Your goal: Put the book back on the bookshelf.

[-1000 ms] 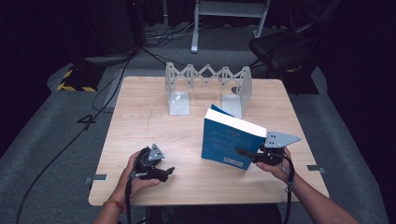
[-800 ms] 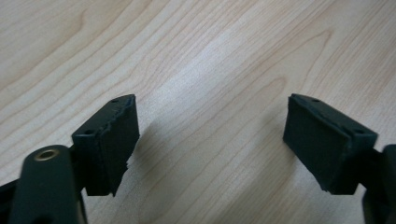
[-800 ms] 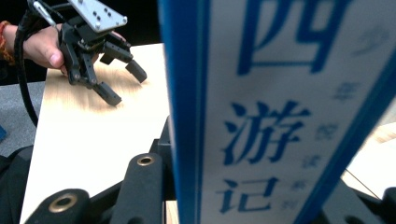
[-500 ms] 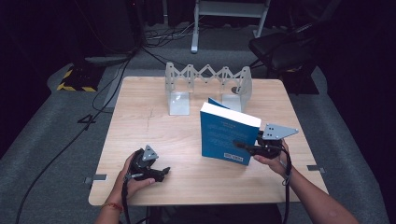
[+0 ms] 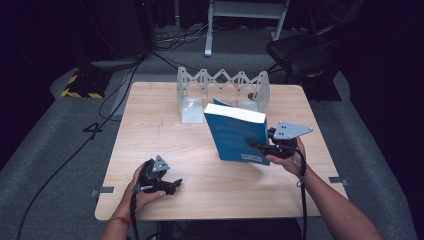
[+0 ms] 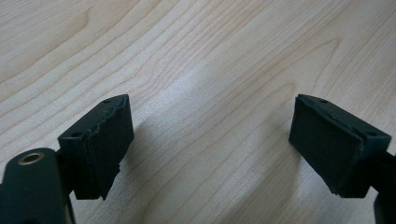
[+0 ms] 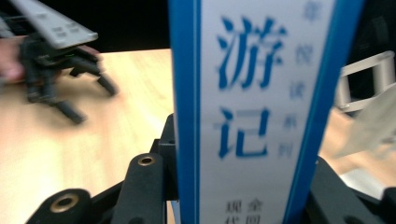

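Note:
A thick blue book [image 5: 232, 134] stands nearly upright over the middle right of the wooden table [image 5: 200, 165]. My right gripper [image 5: 253, 145] is shut on its lower right edge. In the right gripper view its white spine [image 7: 252, 112], printed with blue characters, sits clamped in my right gripper [image 7: 243, 186]. My left gripper [image 5: 169, 185] rests near the front left of the table. Its jaws have just been opening, and in the left gripper view it [image 6: 210, 135] stands open over bare wood with nothing between the pads.
A grey folding rack [image 5: 220, 82] stands at the back of the table, with a blue sheet [image 5: 220, 103] just behind the book. A dark chair [image 5: 300, 55] sits beyond the table's back right corner. Cables [image 5: 115, 100] run over the floor at the left.
My right gripper has carried the book leftward and a little up, away from the table's right edge. The left hand has stayed at the front left.

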Tool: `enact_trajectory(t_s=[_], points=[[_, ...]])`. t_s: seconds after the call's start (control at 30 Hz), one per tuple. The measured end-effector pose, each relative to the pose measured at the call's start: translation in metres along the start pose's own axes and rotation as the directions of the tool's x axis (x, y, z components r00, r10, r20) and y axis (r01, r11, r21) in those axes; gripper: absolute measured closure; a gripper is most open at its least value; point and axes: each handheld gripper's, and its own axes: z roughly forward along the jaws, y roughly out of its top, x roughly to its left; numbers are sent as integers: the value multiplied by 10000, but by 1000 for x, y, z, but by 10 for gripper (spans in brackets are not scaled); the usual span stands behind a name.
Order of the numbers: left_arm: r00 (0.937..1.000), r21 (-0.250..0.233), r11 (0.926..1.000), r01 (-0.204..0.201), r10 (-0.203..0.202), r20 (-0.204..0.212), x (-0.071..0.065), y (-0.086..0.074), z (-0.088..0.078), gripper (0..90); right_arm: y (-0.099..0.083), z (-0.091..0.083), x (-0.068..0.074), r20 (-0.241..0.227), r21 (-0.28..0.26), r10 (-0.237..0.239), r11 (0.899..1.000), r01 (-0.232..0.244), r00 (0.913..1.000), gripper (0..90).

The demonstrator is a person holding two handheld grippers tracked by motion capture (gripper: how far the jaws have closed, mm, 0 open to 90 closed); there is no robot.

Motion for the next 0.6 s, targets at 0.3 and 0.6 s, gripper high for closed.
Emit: enact_trajectory(t_s=[0.3,0.6], points=[[9999,2,10000,-48,48,92,1,0,0,141,26,1,-30,1283,-171,21,9999,1,9917,622],[9999,-8,9999,-111,111,117,1,-1,-1,141,48,2,-65,2341,-155,80,9999,-45,9722,621]])
